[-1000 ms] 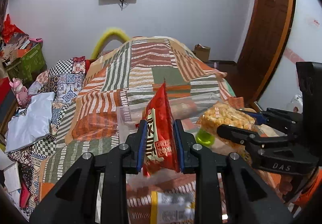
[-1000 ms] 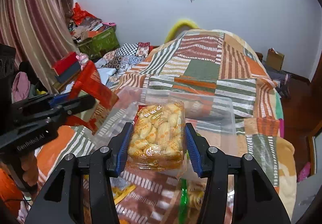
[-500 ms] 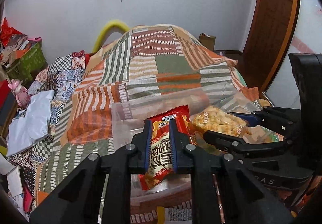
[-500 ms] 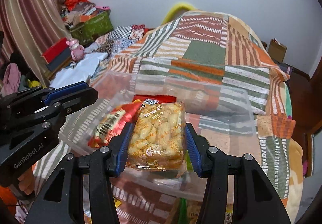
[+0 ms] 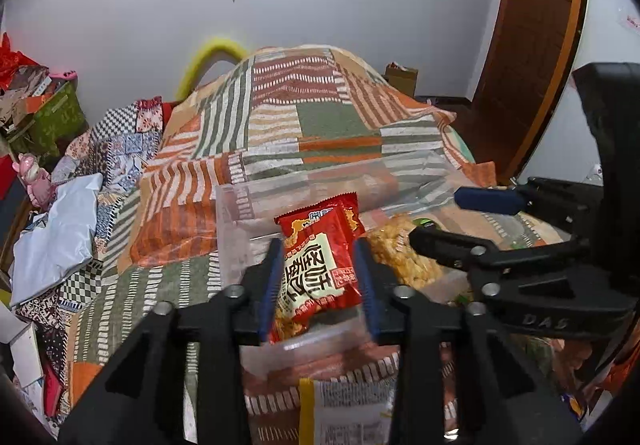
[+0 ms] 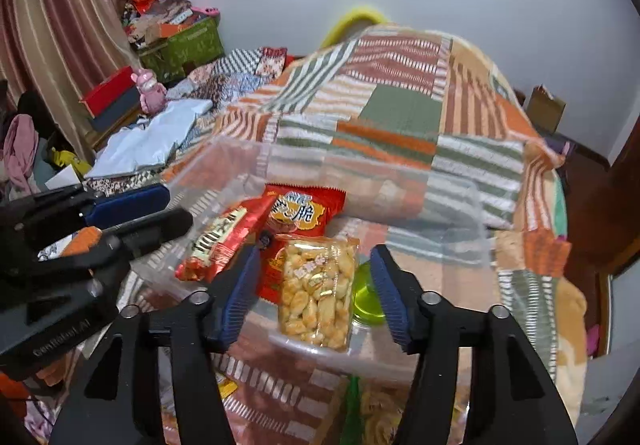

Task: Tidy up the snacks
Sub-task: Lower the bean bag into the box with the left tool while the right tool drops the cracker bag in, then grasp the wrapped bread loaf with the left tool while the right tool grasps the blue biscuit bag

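Note:
A clear plastic bin [image 5: 236,213] [image 6: 452,229] sits on the patchwork bed. My left gripper [image 5: 318,277] is open over the bin's near edge, with a red snack packet [image 5: 320,269] lying loose between its fingers; the packet also shows in the right wrist view [image 6: 220,241]. My right gripper [image 6: 314,285] is open around a clear pack of yellow puffs [image 6: 316,289], which lies in the bin. Another red packet [image 6: 300,213] and a green item [image 6: 366,295] lie in the bin too. The puffs show in the left wrist view [image 5: 404,257], beside the right gripper [image 5: 448,221].
More snack packets lie on the bed in front of the bin [image 5: 348,413] [image 6: 376,409]. Clutter, a pink toy [image 6: 150,89] and a green crate [image 6: 188,49] are at the left of the bed. A wooden door [image 5: 532,45] stands on the right.
Both grippers moved down over the bin and opened. The red packet and the puff pack left their grip and now lie in the bin.

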